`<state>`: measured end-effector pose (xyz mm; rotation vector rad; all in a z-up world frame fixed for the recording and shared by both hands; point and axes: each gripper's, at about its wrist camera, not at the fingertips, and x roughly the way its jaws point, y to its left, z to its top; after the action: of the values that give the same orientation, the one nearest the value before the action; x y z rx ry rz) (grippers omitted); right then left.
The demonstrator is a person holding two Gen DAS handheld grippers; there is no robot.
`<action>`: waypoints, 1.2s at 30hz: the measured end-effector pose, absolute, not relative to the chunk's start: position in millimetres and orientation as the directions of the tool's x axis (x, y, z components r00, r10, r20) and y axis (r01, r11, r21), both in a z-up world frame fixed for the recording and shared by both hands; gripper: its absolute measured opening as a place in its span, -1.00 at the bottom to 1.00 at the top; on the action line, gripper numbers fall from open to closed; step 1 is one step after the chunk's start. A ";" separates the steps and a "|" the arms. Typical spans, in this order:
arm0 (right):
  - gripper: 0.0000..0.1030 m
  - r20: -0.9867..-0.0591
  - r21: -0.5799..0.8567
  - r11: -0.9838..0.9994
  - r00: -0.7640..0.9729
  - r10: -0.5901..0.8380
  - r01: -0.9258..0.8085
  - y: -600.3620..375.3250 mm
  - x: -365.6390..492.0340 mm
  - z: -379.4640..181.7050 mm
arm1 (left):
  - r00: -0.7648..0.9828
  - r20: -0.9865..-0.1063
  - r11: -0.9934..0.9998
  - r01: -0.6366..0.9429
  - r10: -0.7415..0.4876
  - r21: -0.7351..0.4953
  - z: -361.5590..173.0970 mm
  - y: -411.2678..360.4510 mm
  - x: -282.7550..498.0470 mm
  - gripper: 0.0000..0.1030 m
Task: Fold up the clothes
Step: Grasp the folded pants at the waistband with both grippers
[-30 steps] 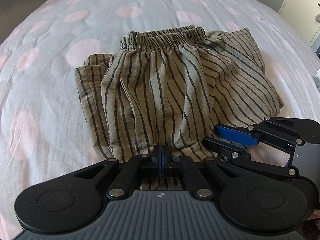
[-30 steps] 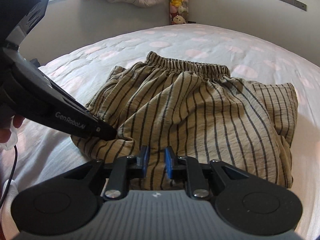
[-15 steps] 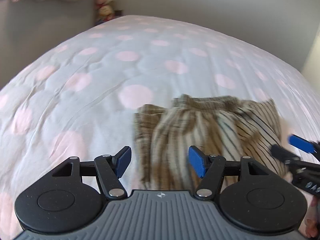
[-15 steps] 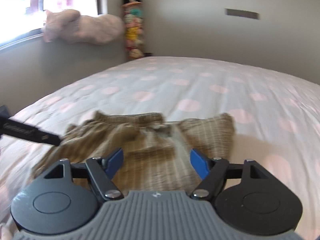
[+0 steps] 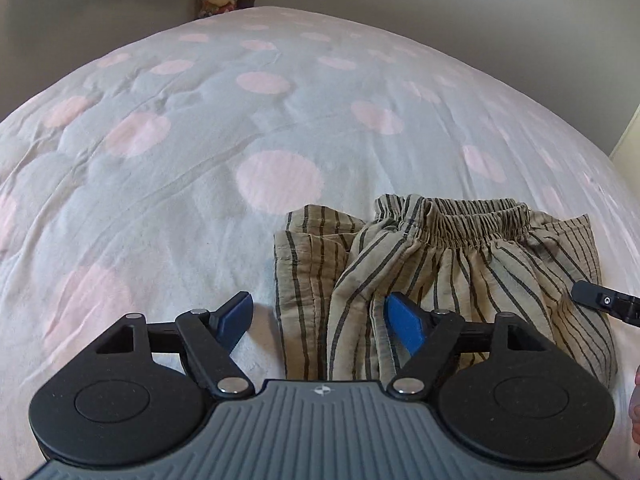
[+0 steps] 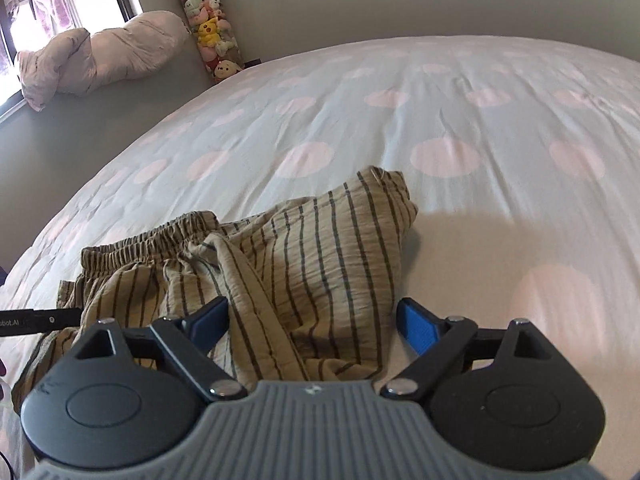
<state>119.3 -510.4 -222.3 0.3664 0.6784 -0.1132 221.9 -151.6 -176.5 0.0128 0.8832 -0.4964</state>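
On the bedspread point(image 5: 168, 184), pale blue with large pink dots, your folded striped trousers point(image 5: 452, 276) lie in a compact bundle, elastic waistband point(image 5: 476, 220) on the far edge and a second folded layer sticking out at the left side. Your left gripper point(image 5: 320, 316) hovers just above the near left part of the bundle with its blue-padded fingers point(image 5: 404, 322) spread wide, gripping nothing; one pad is over bare bedspread, the other over the striped cloth. Your right gripper point(image 6: 314, 322) is likewise spread wide and holds nothing, its fingers straddling the near right part of the trousers point(image 6: 320, 260), where a corner of the cloth pokes up toward the far side. Each gripper's black tip shows at the edge of the other's view, beside the cloth. Beyond the bed, a crumpled pink duvet point(image 6: 96, 56) rests on a ledge by the window, next to a hanging column of plush toys point(image 6: 208, 28) in the corner.
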 end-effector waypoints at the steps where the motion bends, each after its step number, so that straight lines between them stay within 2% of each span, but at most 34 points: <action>1: 0.77 -0.626 0.300 0.929 0.780 0.019 0.218 -510.3 121.8 -224.6 | 0.533 -0.737 0.885 0.424 -0.416 -0.193 -177.8 -152.3 222.6 0.44; 7: 0.74 -0.596 0.256 0.949 0.803 0.006 0.182 -502.6 130.1 -229.0 | 0.555 -0.710 0.869 0.467 -0.434 -0.166 -180.9 -161.3 222.8 0.39; 10: 0.52 -0.587 0.245 0.955 0.810 0.007 0.169 -500.1 132.6 -230.4 | 0.556 -0.698 0.857 0.488 -0.450 -0.164 -182.6 -164.3 223.5 0.25; 11: 0.38 -0.584 0.239 0.958 0.812 0.009 0.161 -498.6 133.1 -230.5 | 0.556 -0.694 0.854 0.492 -0.457 -0.168 -183.0 -164.9 223.5 0.17; 12: 0.23 -0.582 0.233 0.961 0.813 0.013 0.152 -497.1 133.5 -230.9 | 0.553 -0.690 0.849 0.499 -0.467 -0.174 -183.4 -165.6 223.6 0.06; 13: 0.18 -0.581 0.225 0.964 0.814 0.014 0.143 -494.9 133.4 -231.0 | 0.550 -0.687 0.843 0.508 -0.476 -0.178 -183.9 -166.6 223.4 0.01; 16: -0.10 -0.569 0.205 0.971 0.822 0.016 0.123 -490.2 133.1 -230.1 | 0.538 -0.677 0.822 0.541 -0.502 -0.179 -184.3 -170.0 221.7 -0.36; 18: -0.50 -0.554 0.210 0.971 0.832 0.024 0.112 -489.4 132.2 -227.3 | 0.532 -0.669 0.811 0.554 -0.519 -0.188 -183.0 -171.1 220.9 -0.63; 21: -0.66 -0.530 0.201 0.974 0.848 0.020 0.103 -486.0 129.0 -221.5 | 0.535 -0.654 0.801 0.569 -0.535 -0.190 -179.5 -172.2 218.9 -0.77; 29: -0.75 -0.471 0.174 0.979 0.882 -0.013 0.107 -478.8 107.1 -196.1 | 0.583 -0.581 0.781 0.605 -0.569 -0.158 -149.1 -173.8 199.6 -0.84; 36: -0.77 -0.387 0.157 0.979 0.920 -0.062 0.133 -475.6 58.8 -146.5 | 0.607 -0.495 0.734 0.673 -0.621 -0.095 -108.9 -180.9 159.8 -0.86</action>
<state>58.8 -475.6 -146.5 0.1825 0.3910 -0.1007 159.8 -180.9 -108.9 0.1044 0.5317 -0.7492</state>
